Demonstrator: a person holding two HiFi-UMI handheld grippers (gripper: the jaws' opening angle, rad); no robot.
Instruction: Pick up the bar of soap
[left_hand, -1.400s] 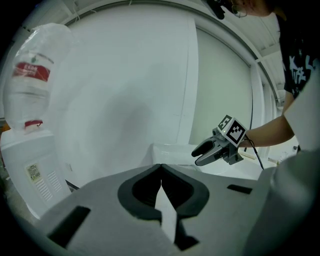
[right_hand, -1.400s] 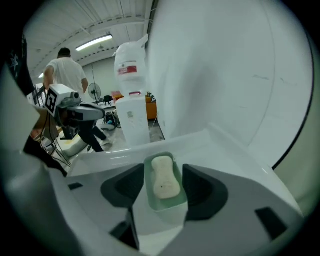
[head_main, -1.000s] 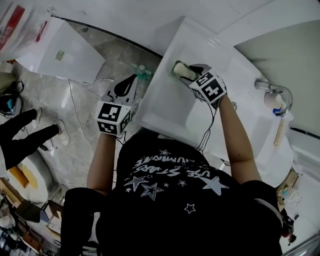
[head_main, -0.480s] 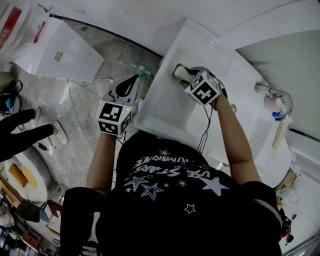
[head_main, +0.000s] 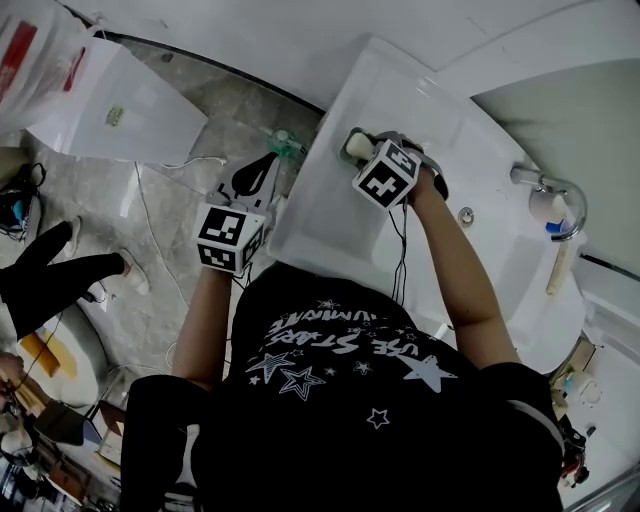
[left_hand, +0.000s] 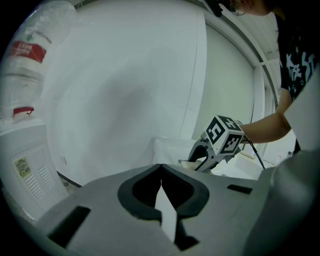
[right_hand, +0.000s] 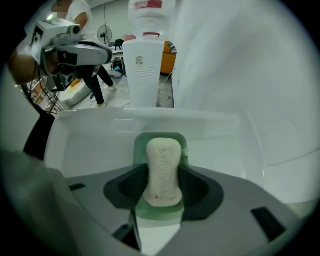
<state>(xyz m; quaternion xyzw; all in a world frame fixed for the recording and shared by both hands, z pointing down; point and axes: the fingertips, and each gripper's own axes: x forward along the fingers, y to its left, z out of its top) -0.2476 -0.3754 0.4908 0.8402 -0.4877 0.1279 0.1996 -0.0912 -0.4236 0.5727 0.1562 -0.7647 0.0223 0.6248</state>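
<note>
A cream bar of soap (right_hand: 162, 170) lies in a green dish (right_hand: 160, 140) at the sink's far left corner; in the head view the soap (head_main: 357, 146) peeks out beside the marker cube. My right gripper (right_hand: 162, 187) points steeply down over it. Its jaws have just been closing, and the dark pads now touch both long sides of the soap, which still rests in the dish. My left gripper (left_hand: 160, 170) hangs left of the sink, shut with nothing in it. In its view the right gripper (left_hand: 197, 162) shows at the sink corner.
The white sink (head_main: 330, 215) has a chrome tap (head_main: 548, 186) at its right. Left of the sink stands a white water dispenser (head_main: 120, 100) on the tiled floor. A person's dark-trousered legs (head_main: 60, 275) are at the far left. A white wall (left_hand: 125, 85) runs behind.
The right gripper's marker cube has shifted left and tipped more steeply over the soap. The legs at the far left have moved. The left gripper has stayed put.
</note>
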